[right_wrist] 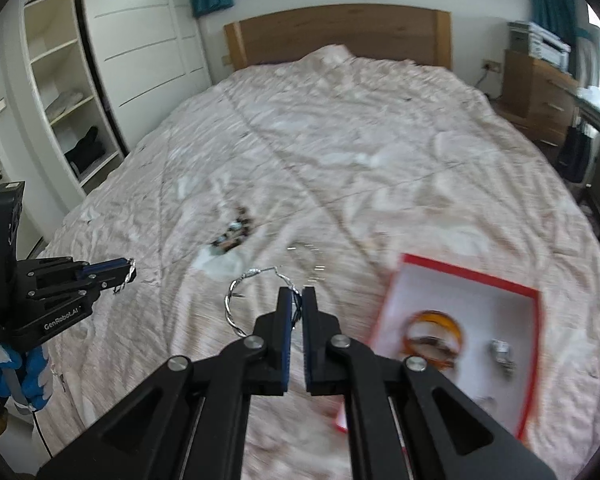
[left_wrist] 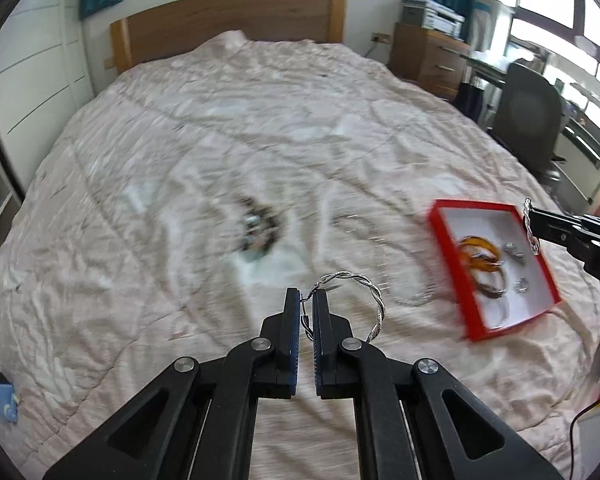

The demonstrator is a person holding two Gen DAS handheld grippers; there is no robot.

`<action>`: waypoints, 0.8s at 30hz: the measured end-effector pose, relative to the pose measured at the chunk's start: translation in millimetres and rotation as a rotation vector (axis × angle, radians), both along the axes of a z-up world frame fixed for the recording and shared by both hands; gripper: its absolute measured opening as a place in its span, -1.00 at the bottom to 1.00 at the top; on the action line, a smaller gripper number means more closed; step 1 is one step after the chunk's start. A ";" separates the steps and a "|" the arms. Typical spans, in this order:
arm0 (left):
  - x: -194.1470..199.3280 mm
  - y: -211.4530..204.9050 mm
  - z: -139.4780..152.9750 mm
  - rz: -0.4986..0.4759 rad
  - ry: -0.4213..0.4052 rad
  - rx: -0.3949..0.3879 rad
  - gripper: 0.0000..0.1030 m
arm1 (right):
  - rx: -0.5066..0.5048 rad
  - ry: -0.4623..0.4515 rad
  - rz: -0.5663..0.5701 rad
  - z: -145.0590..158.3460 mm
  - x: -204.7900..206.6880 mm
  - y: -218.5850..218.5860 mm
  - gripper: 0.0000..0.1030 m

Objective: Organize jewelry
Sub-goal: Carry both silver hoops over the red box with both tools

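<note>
My left gripper (left_wrist: 306,300) is shut on a twisted silver hoop earring (left_wrist: 374,308), held above the bed. My right gripper (right_wrist: 298,296) is shut on a matching silver hoop (right_wrist: 234,304). Each gripper also shows in the other view: the right gripper (left_wrist: 530,216) over the box's far corner, the left gripper (right_wrist: 128,270) at the left. A red box (left_wrist: 448,268) (right_wrist: 472,274) with a white inside lies on the bedspread at the right. It holds orange bangles (left_wrist: 478,256) (right_wrist: 434,332) and small silver rings (right_wrist: 500,350). Both views are blurred.
A dark beaded jewellery pile (left_wrist: 260,226) (right_wrist: 234,232) and a thin silver chain (right_wrist: 308,256) lie on the pink quilt (left_wrist: 260,120). Wooden headboard at the back, white wardrobe left, drawers and chair right. A small blue object (left_wrist: 0,400) sits near the bed's left edge.
</note>
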State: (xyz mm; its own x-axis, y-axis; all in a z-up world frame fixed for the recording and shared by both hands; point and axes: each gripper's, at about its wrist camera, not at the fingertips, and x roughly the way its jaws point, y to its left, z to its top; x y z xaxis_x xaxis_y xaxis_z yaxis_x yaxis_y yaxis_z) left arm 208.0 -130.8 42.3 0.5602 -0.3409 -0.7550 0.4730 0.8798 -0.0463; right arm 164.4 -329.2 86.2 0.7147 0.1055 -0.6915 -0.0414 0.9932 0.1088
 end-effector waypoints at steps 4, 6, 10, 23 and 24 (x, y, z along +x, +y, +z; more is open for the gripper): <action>-12.0 -48.2 5.6 -0.067 0.003 -0.016 -0.89 | -0.015 -0.002 -0.060 5.1 -22.4 -41.9 -0.92; -16.9 -73.0 3.5 -0.101 0.011 -0.019 -0.89 | -0.023 0.005 -0.085 4.3 -31.9 -61.4 -0.92; -26.7 -123.3 -10.2 -0.168 0.041 -0.016 -0.89 | -0.035 0.031 -0.133 -5.5 -46.7 -99.7 -0.92; -36.3 -220.8 -83.9 -0.260 0.150 0.110 -0.89 | -0.039 0.190 -0.126 -86.8 -41.0 -151.7 -0.92; -34.6 -224.2 -89.3 -0.257 0.152 0.122 -0.89 | -0.037 0.205 -0.123 -94.5 -39.2 -153.6 -0.92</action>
State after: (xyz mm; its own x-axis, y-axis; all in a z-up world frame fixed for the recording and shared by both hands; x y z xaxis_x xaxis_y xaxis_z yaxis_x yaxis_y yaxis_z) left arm 173.4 -355.1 -47.0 0.3452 -0.3581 -0.8675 0.6759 0.7361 -0.0349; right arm 125.2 -482.8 -8.3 0.5651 -0.0017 -0.8250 0.0995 0.9928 0.0661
